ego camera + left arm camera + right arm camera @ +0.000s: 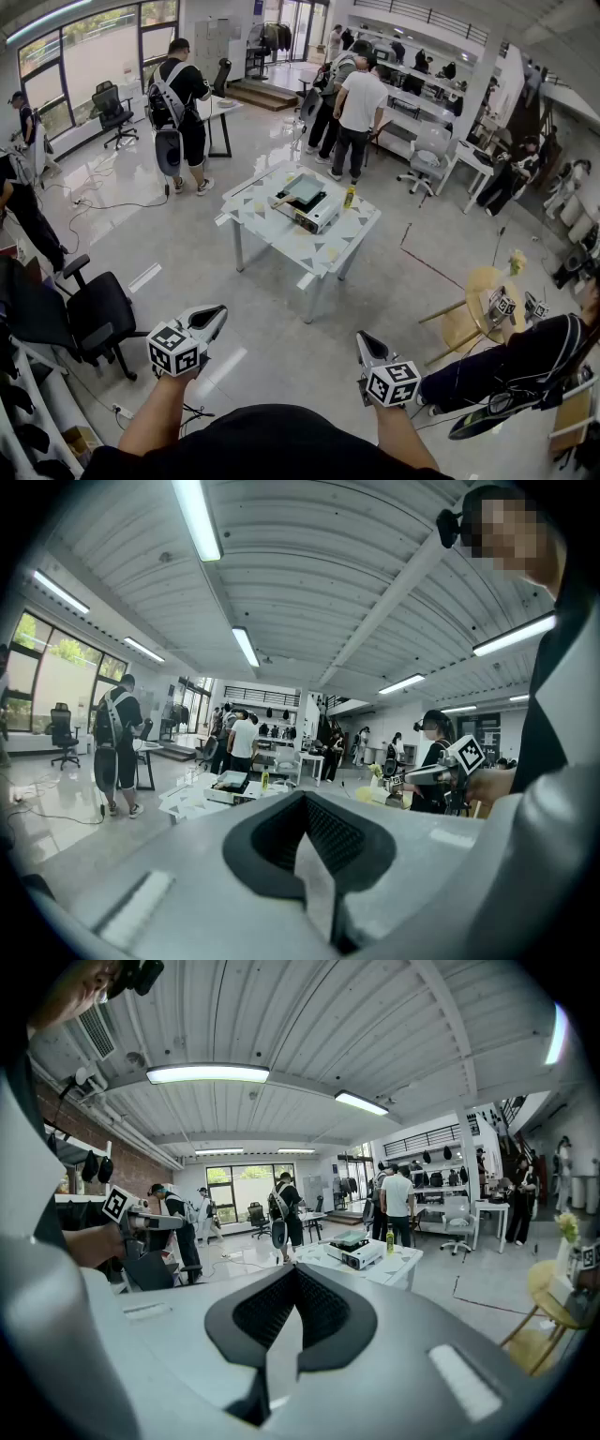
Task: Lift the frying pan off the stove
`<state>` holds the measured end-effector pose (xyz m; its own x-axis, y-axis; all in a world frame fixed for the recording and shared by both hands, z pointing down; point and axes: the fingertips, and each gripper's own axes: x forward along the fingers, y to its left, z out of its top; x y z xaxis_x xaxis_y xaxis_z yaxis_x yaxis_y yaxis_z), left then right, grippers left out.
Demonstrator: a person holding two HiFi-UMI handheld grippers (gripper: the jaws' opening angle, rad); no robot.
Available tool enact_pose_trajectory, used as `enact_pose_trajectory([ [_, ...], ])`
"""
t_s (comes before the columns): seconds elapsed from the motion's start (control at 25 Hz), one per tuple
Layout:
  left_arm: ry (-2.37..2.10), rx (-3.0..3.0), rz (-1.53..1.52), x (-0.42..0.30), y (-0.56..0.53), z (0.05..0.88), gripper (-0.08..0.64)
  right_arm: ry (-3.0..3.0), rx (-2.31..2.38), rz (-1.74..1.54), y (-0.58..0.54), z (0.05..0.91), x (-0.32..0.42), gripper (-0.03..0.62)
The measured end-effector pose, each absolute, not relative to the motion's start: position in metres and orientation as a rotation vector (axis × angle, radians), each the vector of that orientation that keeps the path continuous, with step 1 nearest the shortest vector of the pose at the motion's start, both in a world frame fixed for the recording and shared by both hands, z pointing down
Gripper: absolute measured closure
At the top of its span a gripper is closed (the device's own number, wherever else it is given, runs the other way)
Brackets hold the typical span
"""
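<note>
In the head view the frying pan (305,190) sits on the portable stove (314,214) at the middle of the white table (281,241). A yellow bottle (349,196) stands just beside the stove, toward the table's far right edge. The left gripper (217,313) and right gripper (364,339) hang well short of the table. The left gripper view shows its jaws pressed together on nothing, with the stove far ahead. The right gripper view shows the same, its jaws closed and empty. Nothing is done yet: approach, grasp and lift all remain.
</note>
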<state>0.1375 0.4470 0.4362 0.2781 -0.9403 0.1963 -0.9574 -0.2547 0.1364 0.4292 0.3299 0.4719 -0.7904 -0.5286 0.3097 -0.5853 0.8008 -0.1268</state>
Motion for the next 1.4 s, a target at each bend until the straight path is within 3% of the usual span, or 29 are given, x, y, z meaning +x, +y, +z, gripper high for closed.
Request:
enact_pose_trajectory([
  [0.72,-1.815,2.235,0.175,0.143,0.431,0.447,0.56,-2.834,0.81,0.31,0.277,0.449,0.42,0.566],
  [1.4,-1.705,2.294,0.193,0.017,0.341,0.458,0.56,-2.815,0.865,0.362,0.221,0.448,0.308,0.563],
])
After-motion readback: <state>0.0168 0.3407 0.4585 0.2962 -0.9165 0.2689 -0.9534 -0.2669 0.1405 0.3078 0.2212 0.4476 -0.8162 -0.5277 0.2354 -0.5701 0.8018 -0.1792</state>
